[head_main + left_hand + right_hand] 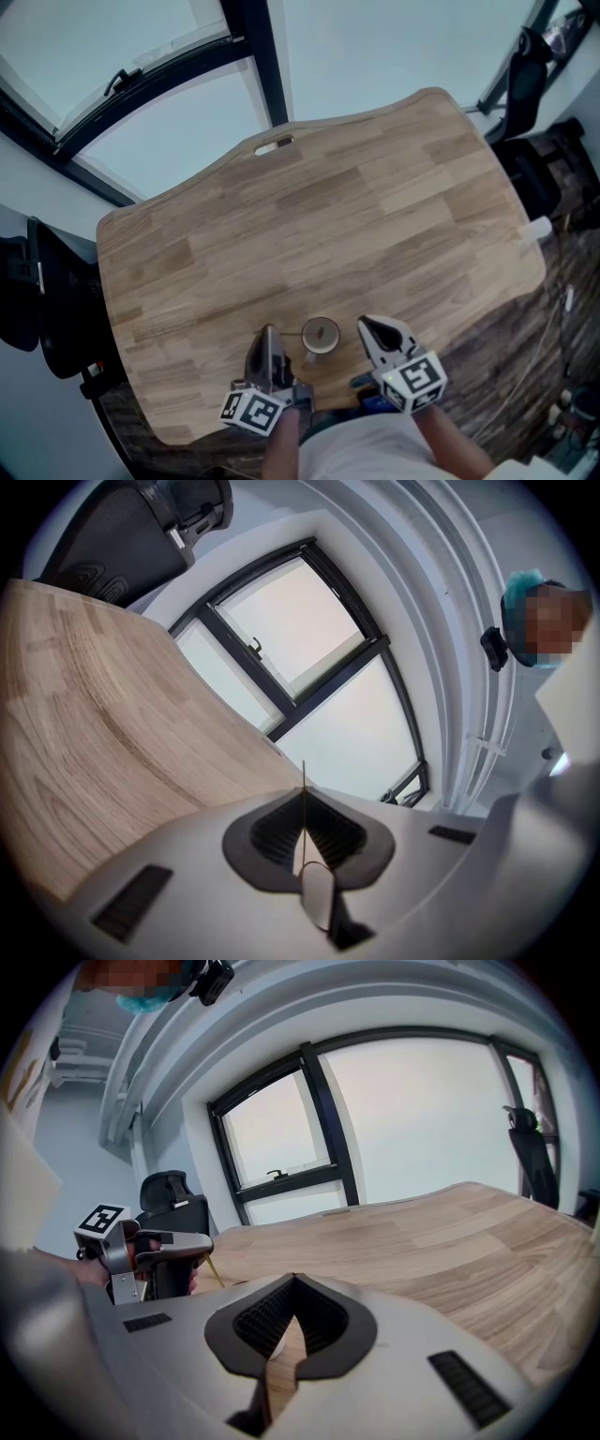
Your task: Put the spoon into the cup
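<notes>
Cup sits between left claw, pinching spoon, and right claw.

Your left gripper hides most of the spoon; only a thin edge pokes out. Your shirt covers the desk's near edge.

This looks like an office. A pale wooden desk with a wavy outline fills the middle of the room, and a cable slot is cut near its far edge. A black swivel chair stands off the desk's left edge, and a second chair stands beyond its far right corner. Behind the far edge run tall windows in dark frames, set in plain white walls, above a dark wood-grain floor
</notes>
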`<state>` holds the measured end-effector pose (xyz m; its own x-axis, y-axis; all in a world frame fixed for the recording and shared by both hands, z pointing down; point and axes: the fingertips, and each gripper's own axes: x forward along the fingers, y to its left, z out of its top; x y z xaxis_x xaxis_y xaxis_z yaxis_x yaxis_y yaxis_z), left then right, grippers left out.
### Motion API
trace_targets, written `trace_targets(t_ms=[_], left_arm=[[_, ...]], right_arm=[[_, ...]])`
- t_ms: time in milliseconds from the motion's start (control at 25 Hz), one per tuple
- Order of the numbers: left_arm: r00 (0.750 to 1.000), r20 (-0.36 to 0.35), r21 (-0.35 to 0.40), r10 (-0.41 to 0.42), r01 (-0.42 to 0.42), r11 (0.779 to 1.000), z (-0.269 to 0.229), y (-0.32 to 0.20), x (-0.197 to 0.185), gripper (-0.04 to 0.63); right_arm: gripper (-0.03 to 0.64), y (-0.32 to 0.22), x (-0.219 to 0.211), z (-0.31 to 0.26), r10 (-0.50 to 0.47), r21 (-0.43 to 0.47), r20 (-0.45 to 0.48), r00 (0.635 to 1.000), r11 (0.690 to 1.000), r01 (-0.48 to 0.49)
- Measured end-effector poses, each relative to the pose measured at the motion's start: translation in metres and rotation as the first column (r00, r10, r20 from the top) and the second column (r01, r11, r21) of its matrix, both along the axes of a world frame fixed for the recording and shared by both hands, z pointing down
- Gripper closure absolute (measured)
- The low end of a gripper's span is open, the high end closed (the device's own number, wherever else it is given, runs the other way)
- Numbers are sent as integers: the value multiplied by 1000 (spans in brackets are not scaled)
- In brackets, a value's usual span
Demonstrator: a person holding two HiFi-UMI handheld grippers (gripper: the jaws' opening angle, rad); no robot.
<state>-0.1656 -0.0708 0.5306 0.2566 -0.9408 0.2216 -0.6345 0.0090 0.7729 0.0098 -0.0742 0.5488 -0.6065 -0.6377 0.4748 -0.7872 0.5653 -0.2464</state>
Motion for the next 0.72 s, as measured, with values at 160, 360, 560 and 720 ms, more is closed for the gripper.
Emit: trace_targets(t_ms=[160, 360, 560, 720], left_arm=[[1000, 9, -6, 9, -9, 1000, 2, -1, 3, 592], [1000, 12, -10, 13, -12, 1000, 5, -1, 6, 592], [1000, 13, -14, 18, -18, 1000, 7, -1, 9, 592], [1000, 18, -20, 25, -24, 1000, 9, -2, 11, 592]], right_arm=[[620, -2, 2, 0, -2, 4, 1, 1000, 1000, 2], [620, -1, 5, 3, 3, -11, -4, 1000, 1000, -3], [620, -2, 8, 5, 0, -5, -6, 1000, 1000, 0], [620, -2, 10, 5, 9, -20, -5, 1000, 1000, -9]])
